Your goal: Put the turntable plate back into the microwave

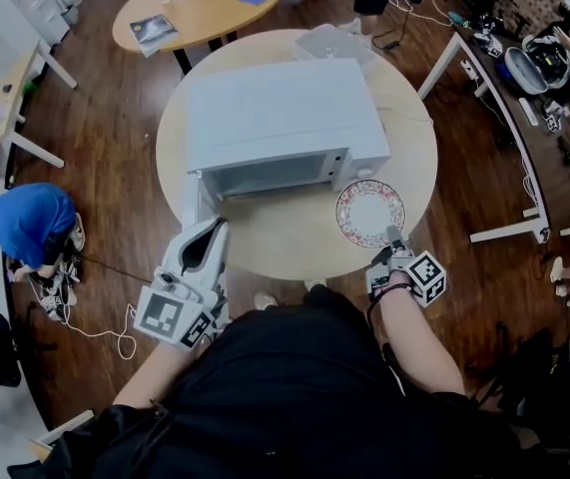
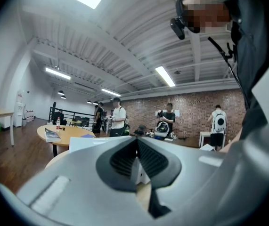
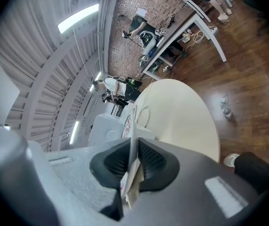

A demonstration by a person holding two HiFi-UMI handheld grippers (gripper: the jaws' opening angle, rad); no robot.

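My right claw pinches the near rim of the plate, over the tabletop just before the microwave's front right corner. My left claw, pressed together and empty, is by the microwave's front left corner.

Microwave on the round table, frame centre, upper half. Turntable plate just below-right of the microwave's front, over the table's near edge, its near rim between the right gripper jaws. Left gripper below the microwave's lower left corner. Second table behind, at top.
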